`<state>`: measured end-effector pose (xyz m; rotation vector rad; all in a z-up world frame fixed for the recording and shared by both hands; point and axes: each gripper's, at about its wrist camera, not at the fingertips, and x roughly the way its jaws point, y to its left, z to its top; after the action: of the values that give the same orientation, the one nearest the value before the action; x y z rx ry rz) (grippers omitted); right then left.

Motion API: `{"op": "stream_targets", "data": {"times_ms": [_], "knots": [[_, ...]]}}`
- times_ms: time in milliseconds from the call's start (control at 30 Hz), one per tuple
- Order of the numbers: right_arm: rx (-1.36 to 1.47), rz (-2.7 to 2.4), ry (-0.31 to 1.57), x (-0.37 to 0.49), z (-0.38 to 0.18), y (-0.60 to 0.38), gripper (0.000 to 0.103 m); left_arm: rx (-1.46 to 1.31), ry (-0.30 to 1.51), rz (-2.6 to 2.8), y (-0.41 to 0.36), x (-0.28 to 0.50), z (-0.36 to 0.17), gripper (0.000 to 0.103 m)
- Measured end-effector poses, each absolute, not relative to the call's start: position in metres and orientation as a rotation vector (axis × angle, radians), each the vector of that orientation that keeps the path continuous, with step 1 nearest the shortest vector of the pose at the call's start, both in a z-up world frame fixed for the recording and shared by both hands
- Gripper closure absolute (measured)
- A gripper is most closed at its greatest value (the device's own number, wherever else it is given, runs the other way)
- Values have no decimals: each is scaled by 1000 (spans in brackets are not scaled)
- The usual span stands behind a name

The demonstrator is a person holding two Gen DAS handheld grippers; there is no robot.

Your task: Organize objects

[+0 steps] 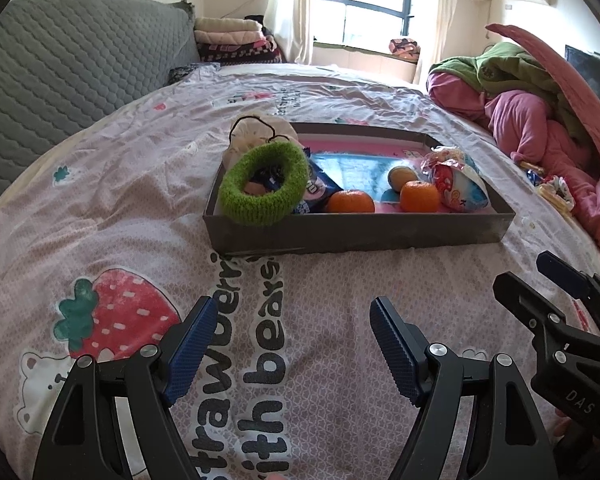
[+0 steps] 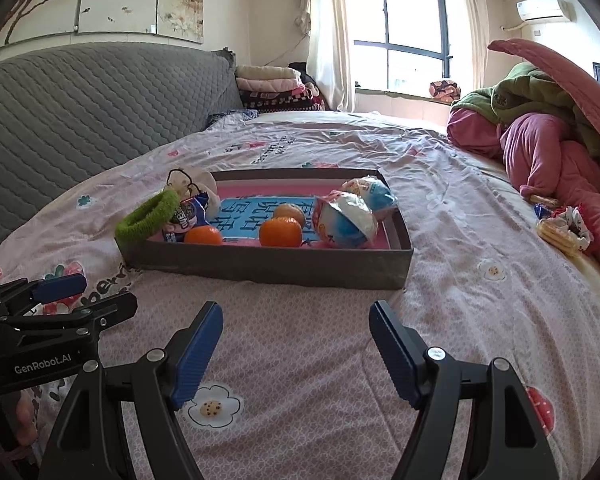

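left wrist view: the left gripper (image 1: 290, 344) is released, nothing between its pads, over the bed (image 1: 100, 184). the tray (image 1: 340, 236) lies at 12 o'clock, well apart, holding a green ring (image 1: 262, 190) at its 9 o'clock end, two oranges (image 1: 350, 202) and wrapped eggs (image 1: 458, 184) toward 3 o'clock. the right gripper (image 1: 536, 276) shows at 3 o'clock.

right wrist view: the right gripper (image 2: 296, 346) is released and empty above the bed (image 2: 480, 320). the tray (image 2: 268, 268) sits at 12 o'clock, near; the left gripper (image 2: 96, 294) at 9 o'clock.
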<state>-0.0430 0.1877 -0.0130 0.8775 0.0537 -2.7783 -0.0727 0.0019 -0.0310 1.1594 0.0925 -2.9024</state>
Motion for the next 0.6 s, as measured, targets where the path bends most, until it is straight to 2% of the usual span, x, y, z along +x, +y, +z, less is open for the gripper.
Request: {"op": "stream_targets", "data": {"times_ms": [600], "knots": [[961, -2780, 49, -50, -28, 191, 28, 1202, 106, -2894, 0, -77, -40, 23]]}}
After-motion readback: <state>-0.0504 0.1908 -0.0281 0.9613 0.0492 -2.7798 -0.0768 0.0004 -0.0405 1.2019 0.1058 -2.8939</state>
